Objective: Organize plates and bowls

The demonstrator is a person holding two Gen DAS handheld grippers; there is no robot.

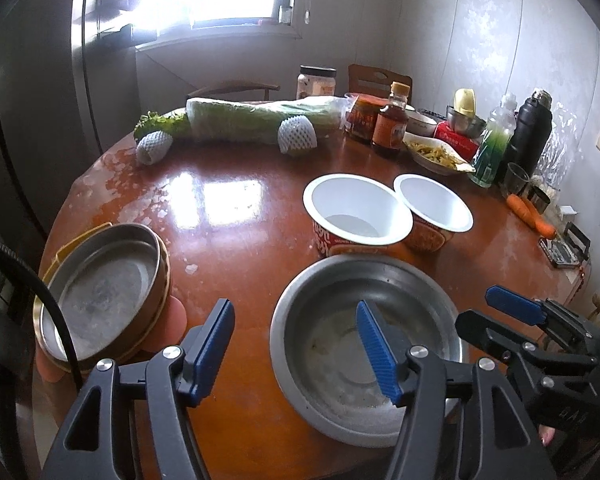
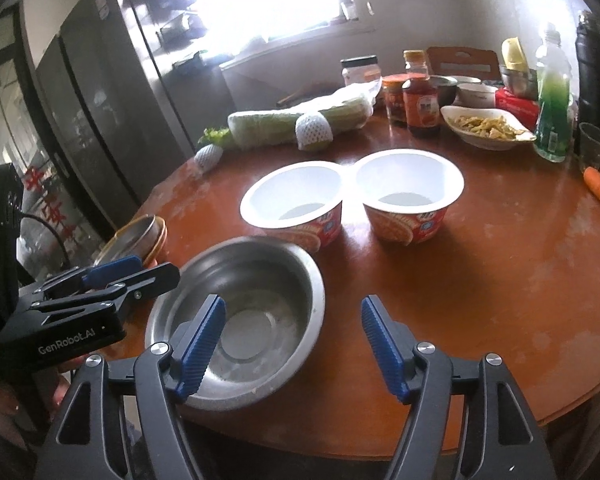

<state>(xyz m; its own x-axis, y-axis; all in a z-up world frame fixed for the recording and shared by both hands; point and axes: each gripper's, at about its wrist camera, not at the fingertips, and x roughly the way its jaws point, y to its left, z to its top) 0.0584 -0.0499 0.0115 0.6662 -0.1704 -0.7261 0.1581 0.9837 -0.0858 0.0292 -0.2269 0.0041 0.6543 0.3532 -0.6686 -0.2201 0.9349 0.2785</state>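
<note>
A steel bowl (image 1: 328, 320) (image 2: 260, 280) stands on the round brown table (image 1: 240, 240) near its front edge. My left gripper (image 1: 298, 354) (image 2: 140, 270) is open and straddles the bowl's left rim: one pad hangs over the inside, the other outside it. My right gripper (image 2: 292, 348) (image 1: 496, 308) is open astride the right rim, and neither gripper's pads press on the bowl. Two white-lined noodle cups (image 1: 356, 212) (image 2: 408, 188) stand side by side just behind the bowl. At the table's left edge, a metal plate (image 1: 100, 300) (image 2: 140, 236) lies in a brown dish.
Along the back lie a wrapped cabbage (image 1: 260, 120), foam-netted fruit (image 1: 296, 136), jars, a sauce bottle (image 1: 392, 124), a dish of food (image 1: 432, 152), a green bottle (image 1: 496, 144), a black flask (image 1: 532, 128) and carrots (image 1: 528, 212). A dark fridge (image 2: 100, 100) stands to the left.
</note>
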